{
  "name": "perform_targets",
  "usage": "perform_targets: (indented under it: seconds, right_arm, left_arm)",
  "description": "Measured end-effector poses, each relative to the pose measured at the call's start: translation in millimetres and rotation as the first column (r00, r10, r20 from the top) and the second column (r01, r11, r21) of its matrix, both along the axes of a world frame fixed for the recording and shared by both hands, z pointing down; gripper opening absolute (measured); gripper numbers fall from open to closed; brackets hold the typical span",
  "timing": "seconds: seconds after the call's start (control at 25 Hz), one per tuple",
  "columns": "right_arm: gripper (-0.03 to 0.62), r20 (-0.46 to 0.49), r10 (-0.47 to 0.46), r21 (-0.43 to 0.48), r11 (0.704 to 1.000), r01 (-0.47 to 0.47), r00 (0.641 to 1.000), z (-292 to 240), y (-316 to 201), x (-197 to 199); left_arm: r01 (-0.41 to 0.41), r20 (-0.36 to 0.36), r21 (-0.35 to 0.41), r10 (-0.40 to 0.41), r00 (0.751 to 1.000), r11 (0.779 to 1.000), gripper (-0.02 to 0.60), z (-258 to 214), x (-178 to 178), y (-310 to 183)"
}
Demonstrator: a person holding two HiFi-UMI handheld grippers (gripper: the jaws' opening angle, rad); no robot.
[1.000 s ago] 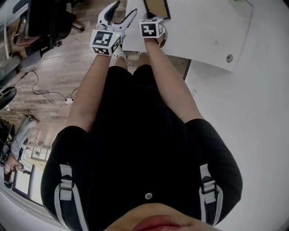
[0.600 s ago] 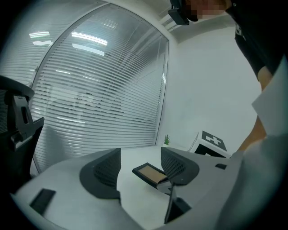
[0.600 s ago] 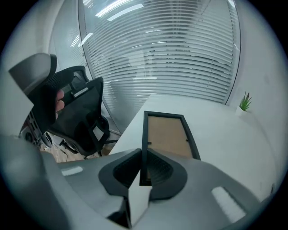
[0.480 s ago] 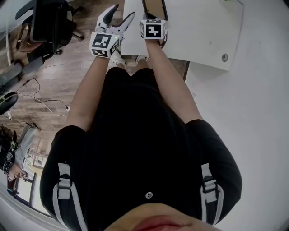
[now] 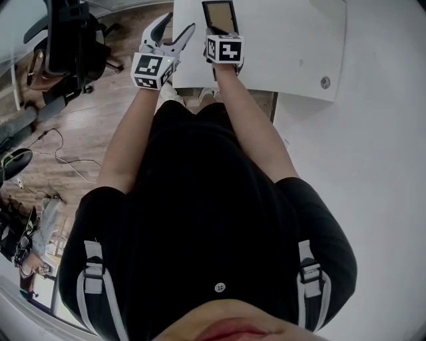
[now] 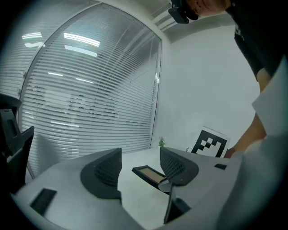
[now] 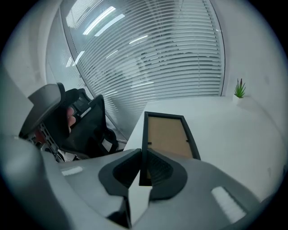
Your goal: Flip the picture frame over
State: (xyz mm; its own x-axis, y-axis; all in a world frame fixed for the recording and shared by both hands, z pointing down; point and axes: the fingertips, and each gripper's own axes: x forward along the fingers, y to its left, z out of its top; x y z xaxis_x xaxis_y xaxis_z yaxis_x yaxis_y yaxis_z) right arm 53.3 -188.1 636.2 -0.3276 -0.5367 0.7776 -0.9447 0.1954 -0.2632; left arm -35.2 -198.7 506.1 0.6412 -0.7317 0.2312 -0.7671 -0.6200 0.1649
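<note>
The picture frame [image 5: 219, 16] is black with its brown backing facing up, near the left edge of the white table [image 5: 293, 40]. My right gripper [image 5: 217, 33] is shut on the frame's near left rail. In the right gripper view the rail runs straight between the pads of the right gripper [image 7: 141, 168] and the frame [image 7: 168, 134] stretches away from them. My left gripper [image 5: 178, 25] stands open beside the table's left edge with nothing between its fingers. In the left gripper view the left gripper [image 6: 140, 153] looks across the tabletop at the frame [image 6: 148, 173].
A black office chair [image 5: 66, 40] stands on the wooden floor to the left, also in the right gripper view as the chair [image 7: 85, 121]. Cables [image 5: 60, 140] lie on the floor. A small plant [image 7: 239, 90] sits at the table's far end before blinds. The table has a cable grommet [image 5: 325, 82].
Both grippers have risen a little and the head view has shifted, so more of the frame shows. The right gripper keeps its grip on the rail; the left stays open.
</note>
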Motion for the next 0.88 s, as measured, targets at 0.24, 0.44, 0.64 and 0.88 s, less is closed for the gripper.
perform_targets:
  seconds: [0.24, 0.44, 0.64, 0.88]
  right_arm:
    - [0.051, 0.105, 0.028, -0.016, 1.000, -0.027, 0.994, -11, 3, 4]
    - [0.051, 0.255, 0.051, -0.057, 0.998, -0.038, 0.966, -19, 7, 1]
    - [0.051, 0.419, 0.087, -0.119, 0.992, -0.040, 0.904, -20, 7, -9]
    - [0.051, 0.643, 0.112, -0.152, 0.988, -0.017, 0.758, -30, 7, -16]
  left_arm:
    - [-0.022, 0.009, 0.009, 0.022, 1.000, 1.000, 0.267, -4, 16, 0]
    - [-0.026, 0.008, 0.020, 0.026, 1.000, 0.999, 0.259, -9, 27, -3]
    - [-0.028, 0.010, 0.021, 0.028, 1.000, 0.999, 0.253, -7, 30, -9]
    - [-0.022, 0.009, 0.014, 0.022, 1.000, 1.000, 0.249, -6, 35, -10]
